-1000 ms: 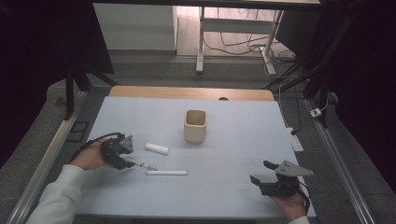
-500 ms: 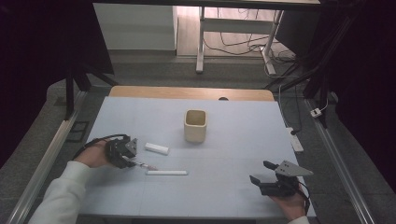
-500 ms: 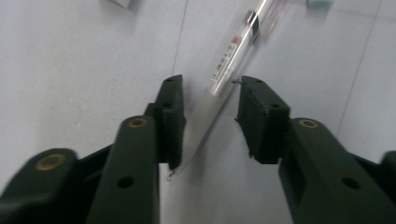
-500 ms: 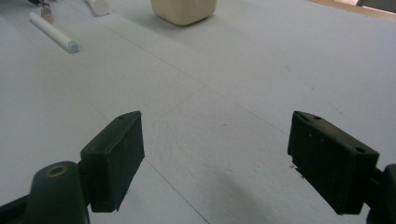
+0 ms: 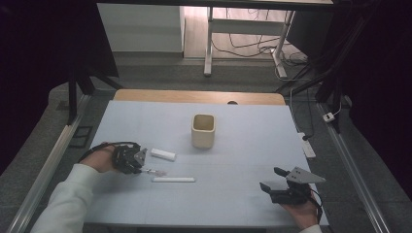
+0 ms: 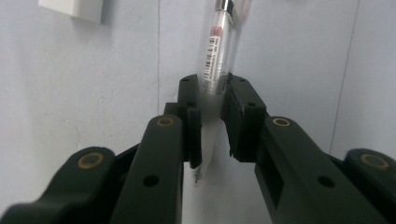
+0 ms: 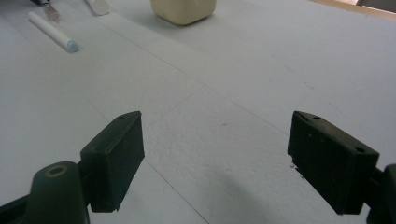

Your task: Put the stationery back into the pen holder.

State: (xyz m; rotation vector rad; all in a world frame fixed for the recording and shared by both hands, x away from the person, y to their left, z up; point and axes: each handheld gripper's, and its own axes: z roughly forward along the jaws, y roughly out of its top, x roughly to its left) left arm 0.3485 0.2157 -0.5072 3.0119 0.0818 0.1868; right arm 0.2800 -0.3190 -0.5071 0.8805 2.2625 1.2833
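My left gripper (image 5: 142,168) rests at the table's left, its jaws closed on a clear pen (image 6: 217,56) with a barcode label, whose tip (image 5: 158,172) sticks out to the right. A white marker (image 5: 173,179) lies just in front of it, and a white eraser block (image 5: 163,155) lies just behind. A cream square cup (image 5: 203,130) stands upright mid-table. My right gripper (image 5: 273,179) sits low near the front right edge, open, with only bare table between its jaws (image 7: 215,154).
The pale blue mat (image 5: 252,145) covers the table, with a wooden strip (image 5: 194,96) along its far edge. A white power strip (image 5: 307,145) lies off the mat's right side. A metal rail (image 5: 46,165) runs along the left.
The left gripper has shifted slightly toward the right along the pen and now grips it. The right gripper has stayed still.
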